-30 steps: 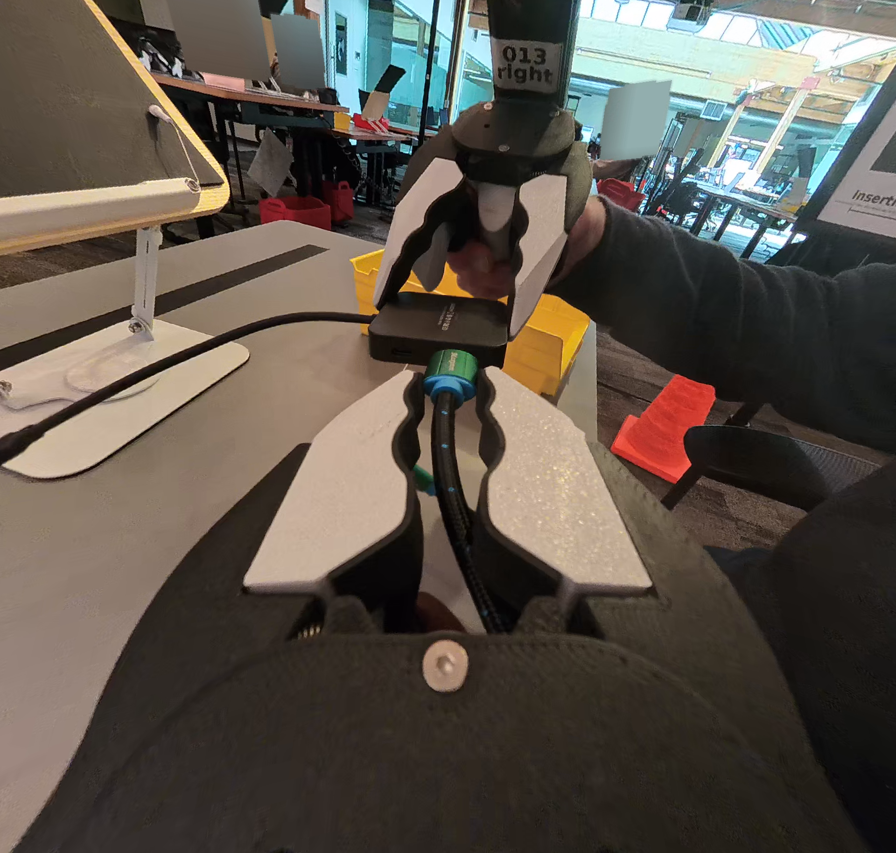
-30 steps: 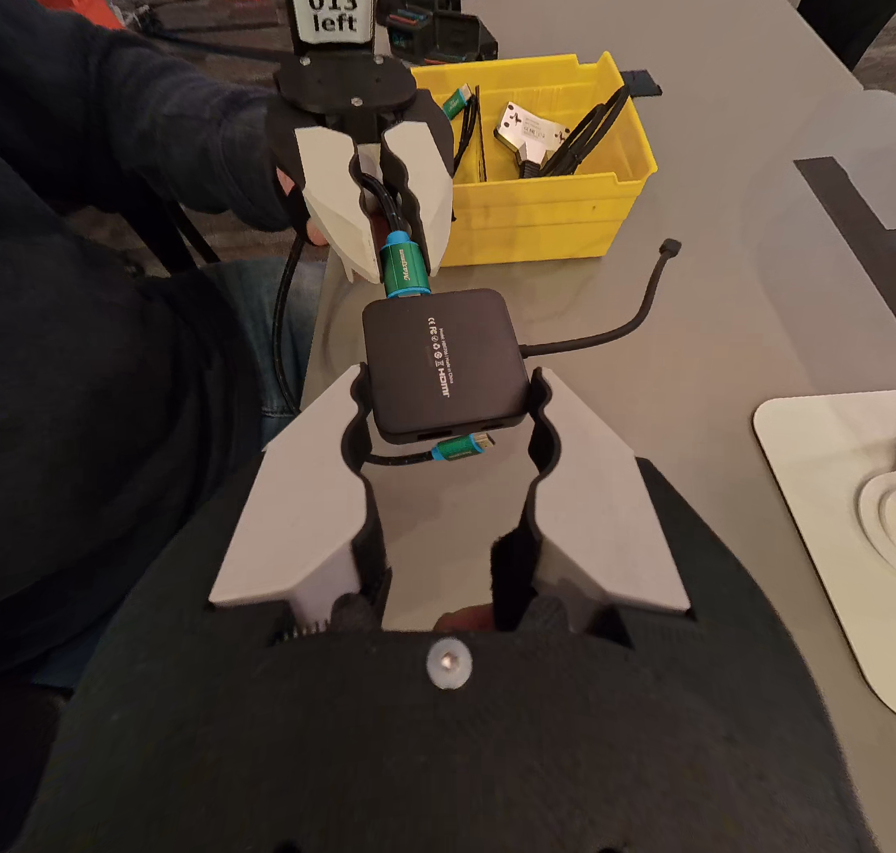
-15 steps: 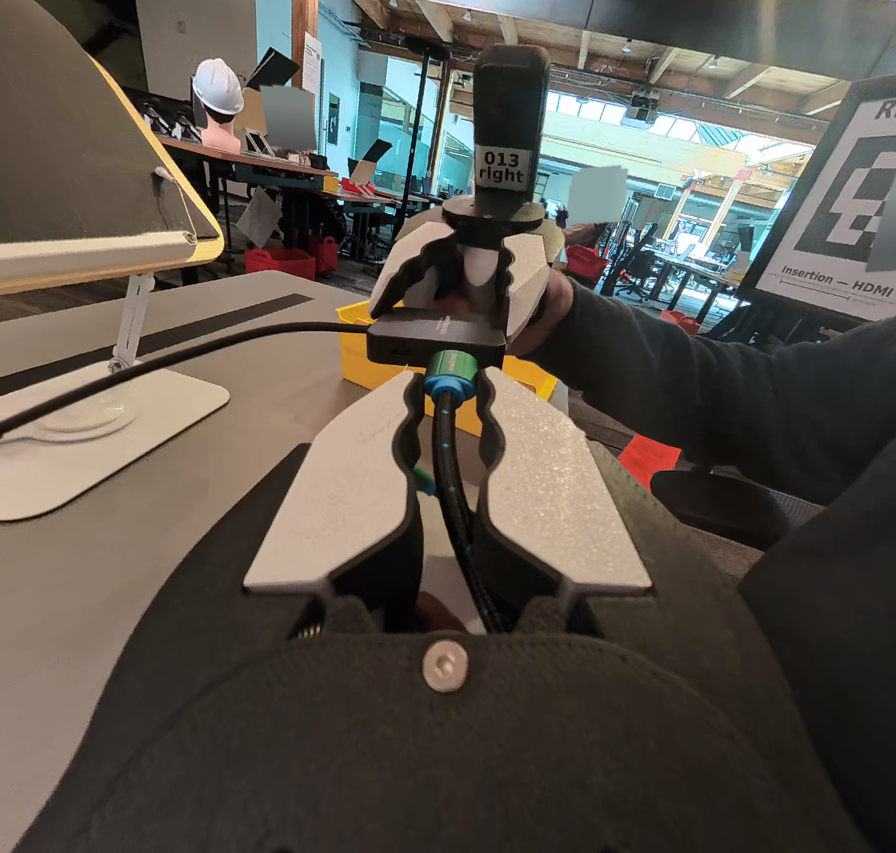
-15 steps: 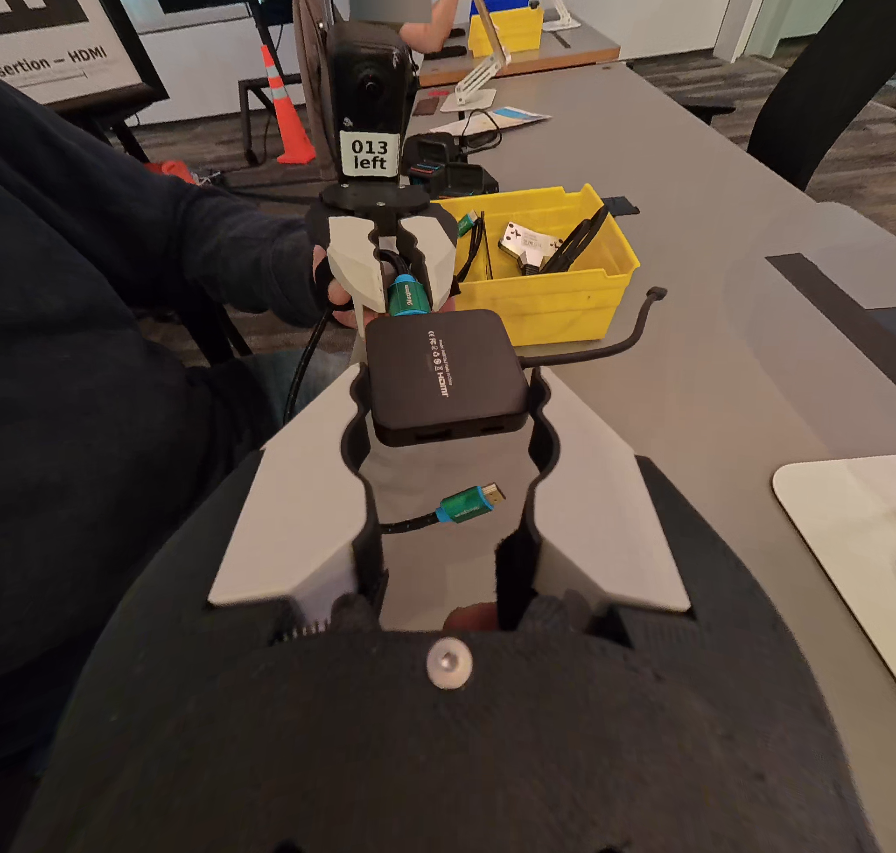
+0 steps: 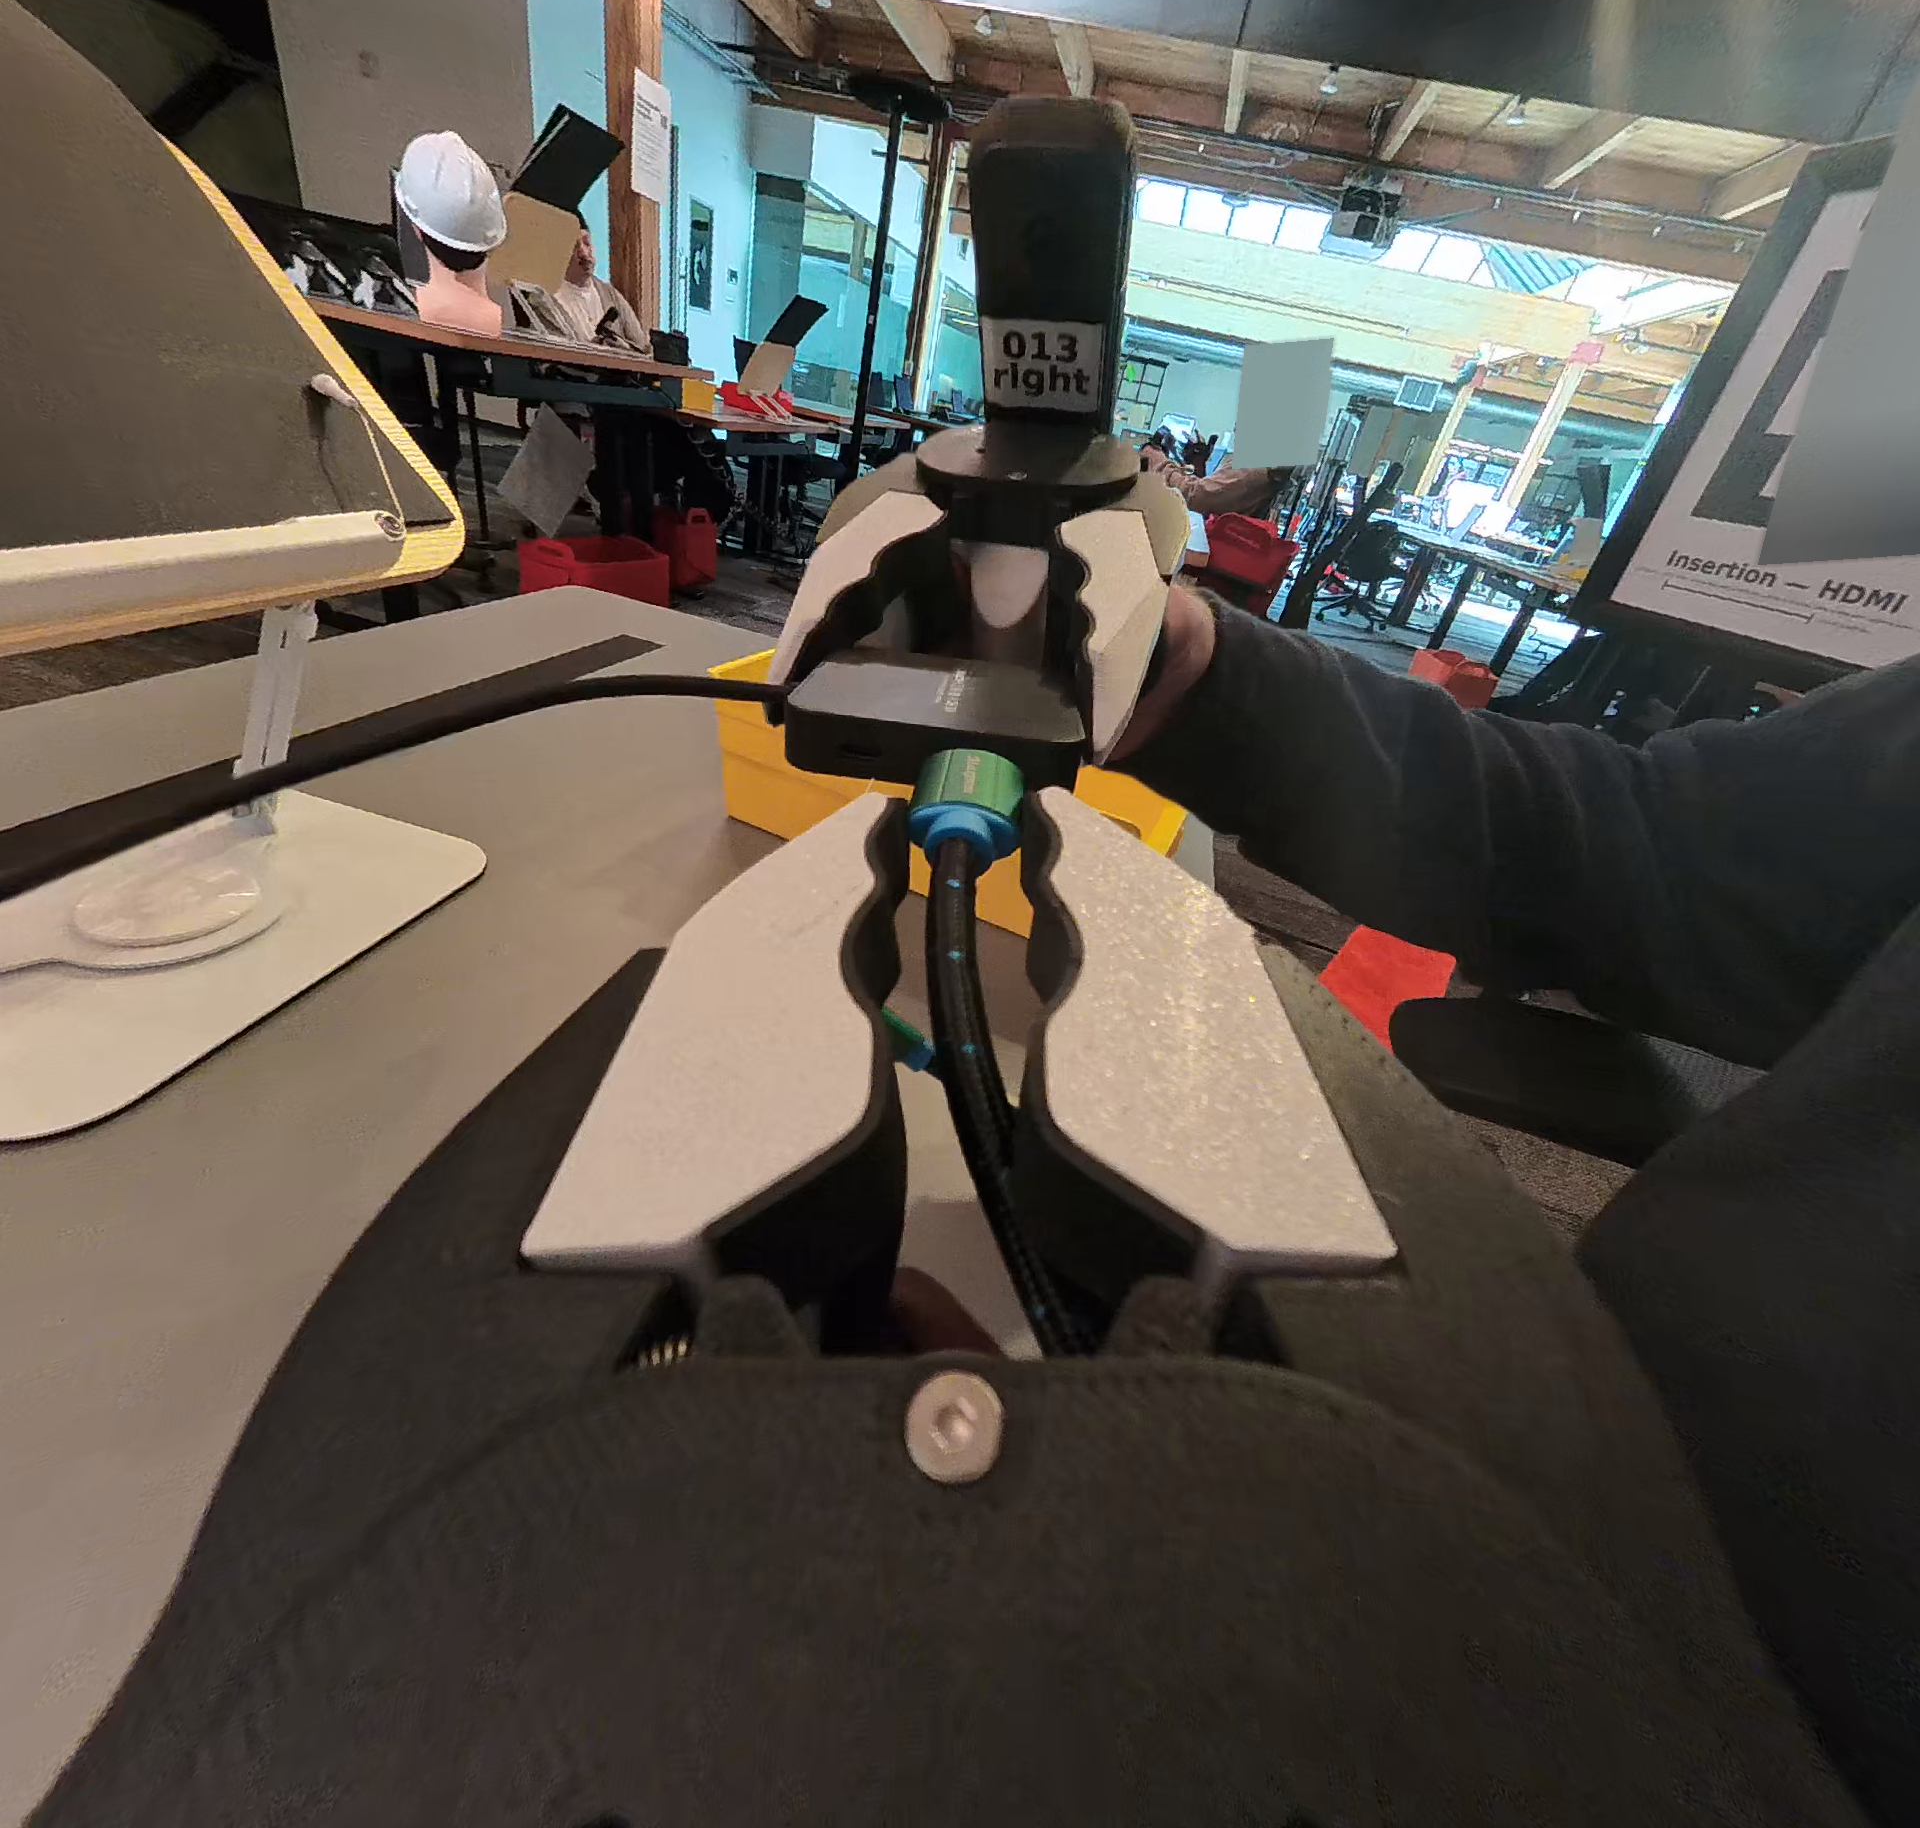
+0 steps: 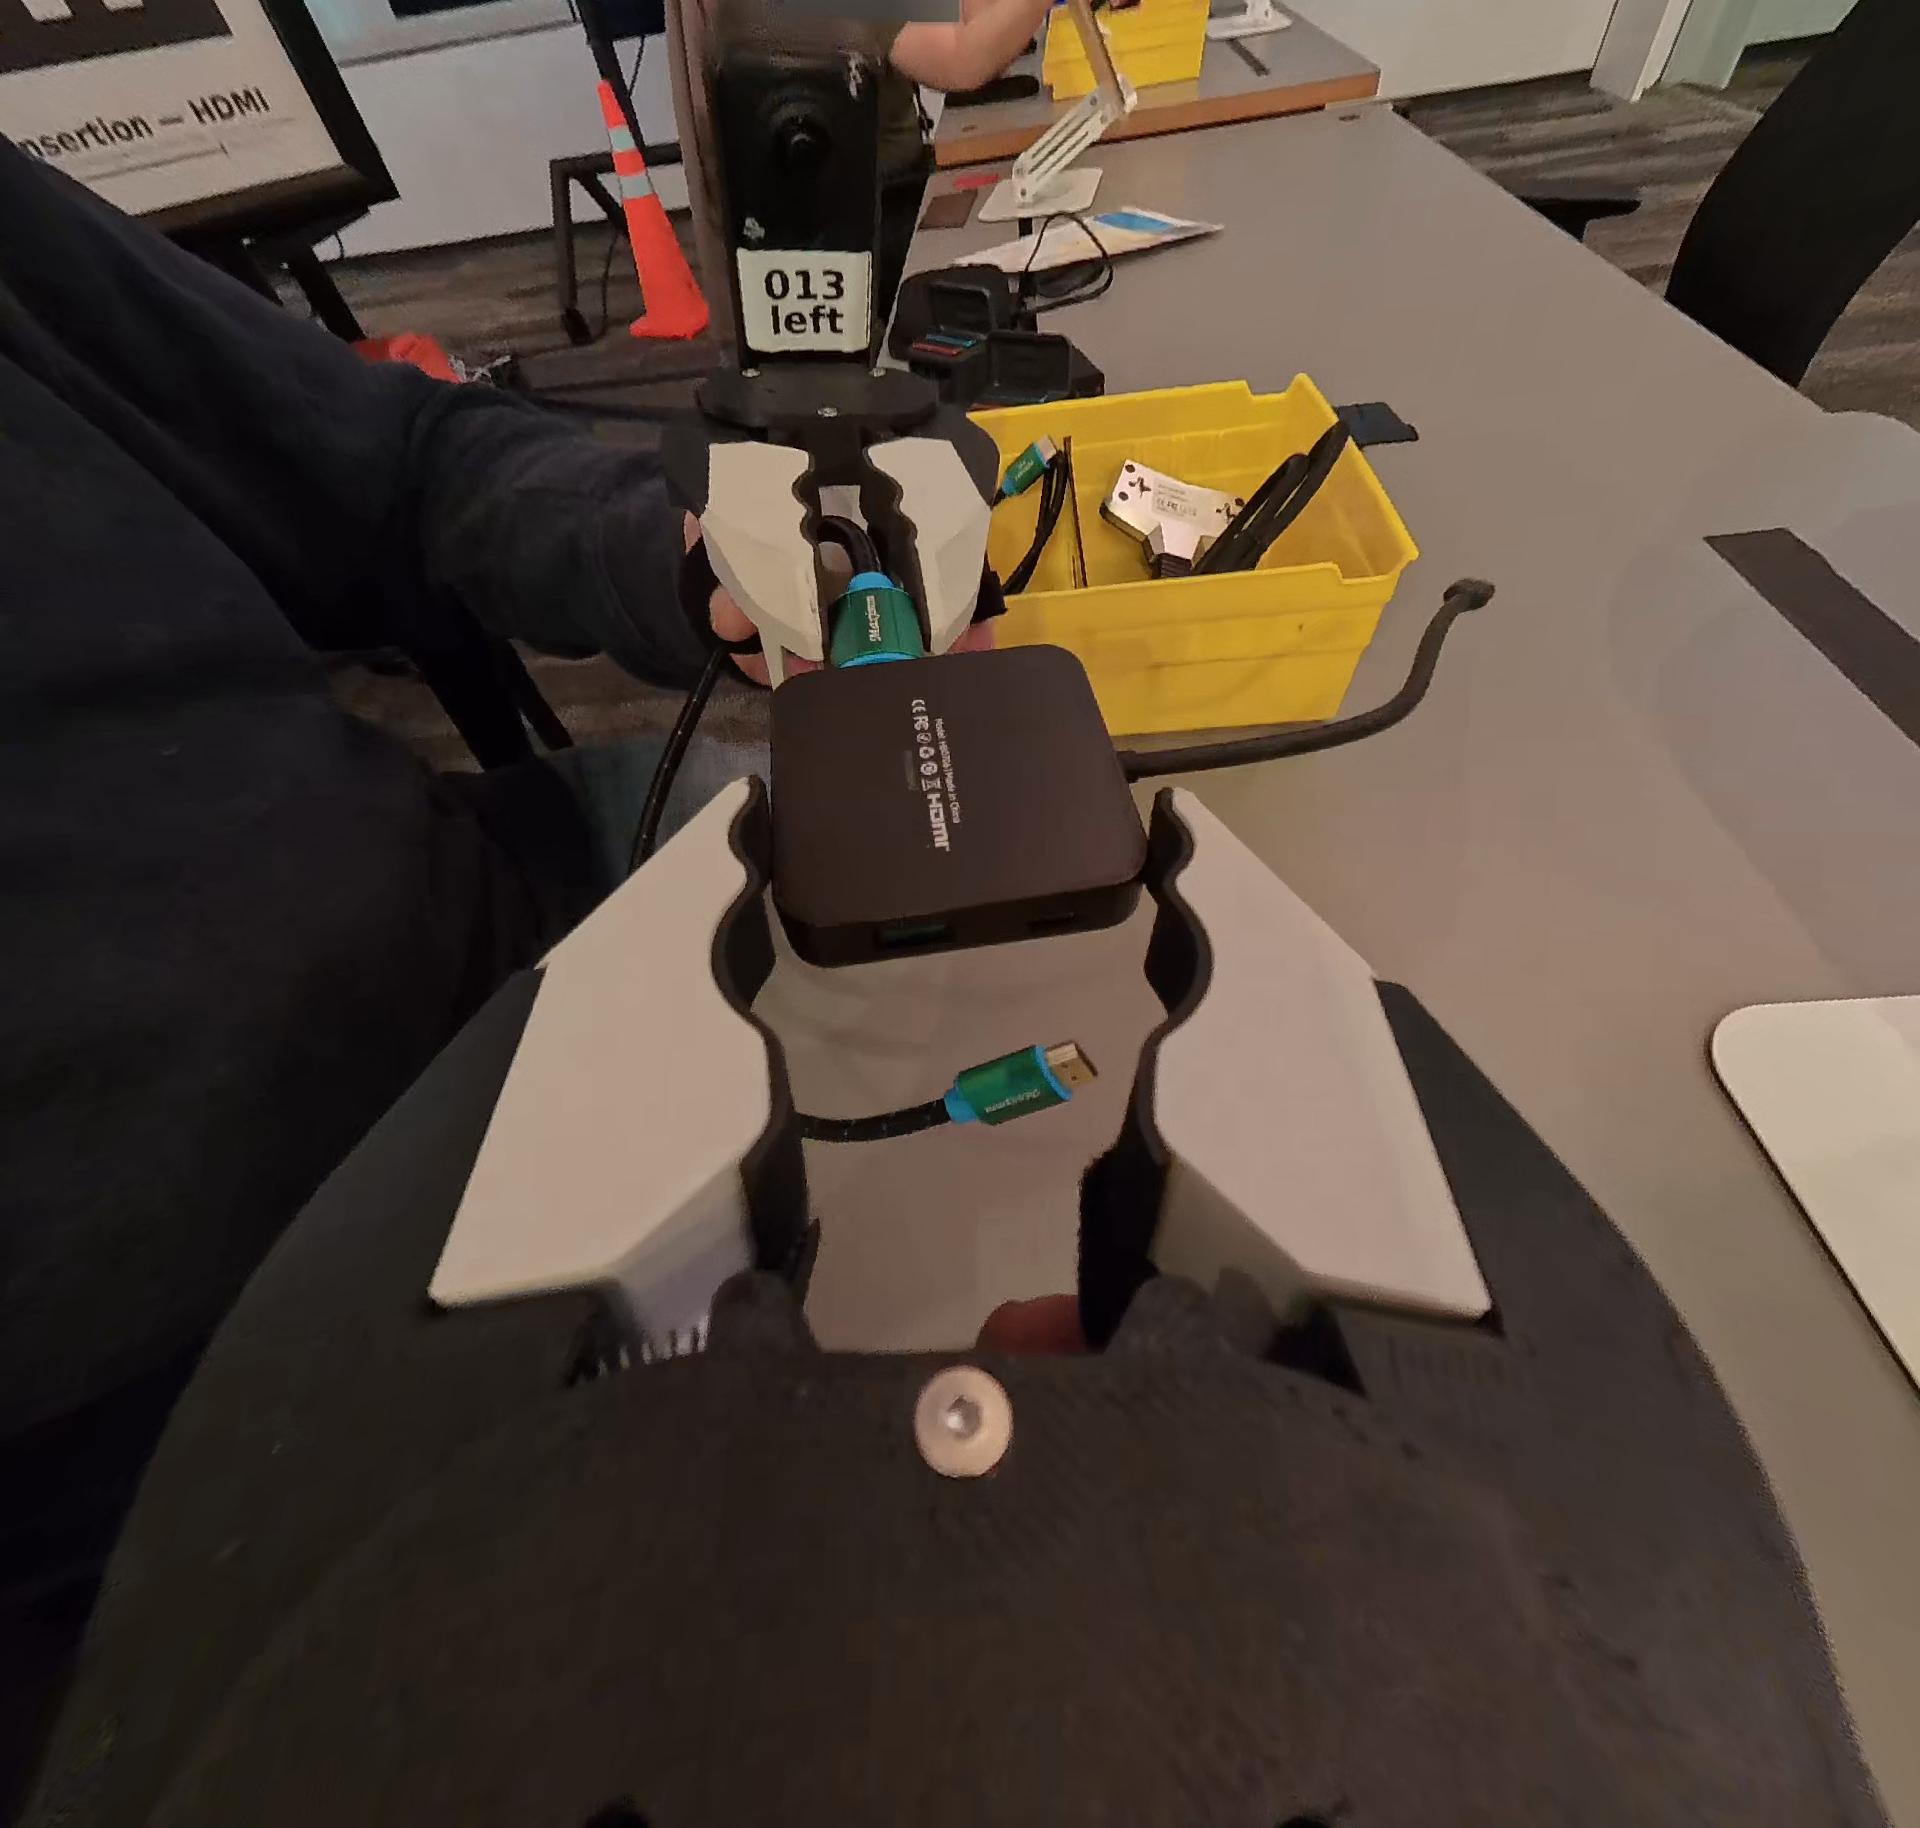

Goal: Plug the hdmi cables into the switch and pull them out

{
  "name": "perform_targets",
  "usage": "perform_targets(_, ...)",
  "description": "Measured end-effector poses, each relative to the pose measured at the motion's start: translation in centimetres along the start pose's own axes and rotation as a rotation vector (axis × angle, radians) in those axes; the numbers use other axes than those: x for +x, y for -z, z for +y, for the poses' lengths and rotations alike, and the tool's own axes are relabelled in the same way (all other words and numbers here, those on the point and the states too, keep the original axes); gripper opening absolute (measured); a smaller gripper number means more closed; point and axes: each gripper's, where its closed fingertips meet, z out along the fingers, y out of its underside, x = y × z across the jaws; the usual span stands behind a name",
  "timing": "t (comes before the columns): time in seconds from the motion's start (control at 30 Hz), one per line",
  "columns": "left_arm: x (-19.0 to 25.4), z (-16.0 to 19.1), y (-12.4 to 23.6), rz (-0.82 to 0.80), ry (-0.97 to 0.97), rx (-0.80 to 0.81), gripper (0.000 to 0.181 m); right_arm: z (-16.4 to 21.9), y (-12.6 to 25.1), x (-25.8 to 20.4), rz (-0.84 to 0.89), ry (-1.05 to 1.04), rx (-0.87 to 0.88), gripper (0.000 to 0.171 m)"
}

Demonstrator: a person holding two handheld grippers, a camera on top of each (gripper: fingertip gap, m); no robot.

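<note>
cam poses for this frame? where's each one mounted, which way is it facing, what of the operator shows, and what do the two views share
Left wrist view: on the left gripper, looking along its fingers at the switch; the operator's dark sleeve shows at right.
Right wrist view: on the right gripper, facing back toward the operator; sleeve at left, a loose plug on the table below.
Shared: the switch, the green plug, both grippers and the yellow bin.

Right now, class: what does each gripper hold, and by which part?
Left gripper: HDMI cable, just behind its green plug. Right gripper: black switch, by its side edges.
</note>
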Motion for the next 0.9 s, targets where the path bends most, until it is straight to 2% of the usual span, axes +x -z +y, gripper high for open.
perform_targets(0.3, 0.1, 0.7, -0.5, -0.011, -0.052, -0.055, 0.020, 2.4, 0.2, 0.1, 0.035, 0.067, -0.412, 0.072)
perform_targets(0.37, 0.5, 0.6, -0.7, 0.004, -0.050, -0.051, 0.020, 3.0, -0.4, 0.0, 0.037, 0.106, -0.474, 0.087)
perform_targets(0.4, 0.7, 0.6, -0.8, 0.008, -0.058, -0.059, 0.020, 3.4, -0.6, -0.1, 0.031, 0.120, -0.510, 0.089)
perform_targets(0.43, 0.6, 0.7, -0.9, -0.003, -0.073, -0.070, 0.020, 3.7, -0.8, -0.1, 0.032, 0.131, -0.542, 0.083)
perform_targets(0.63, 0.5, 1.4, -0.9, -0.022, -0.116, -0.121, 0.020, 5.6, -0.4, 0.2, 0.072, 0.184, -0.774, 0.079)
perform_targets(0.9, 0.4, 1.0, -0.8, -0.019, -0.100, -0.089, 0.020, 4.4, -0.7, -0.1, 0.083, 0.132, -0.711, 0.077)
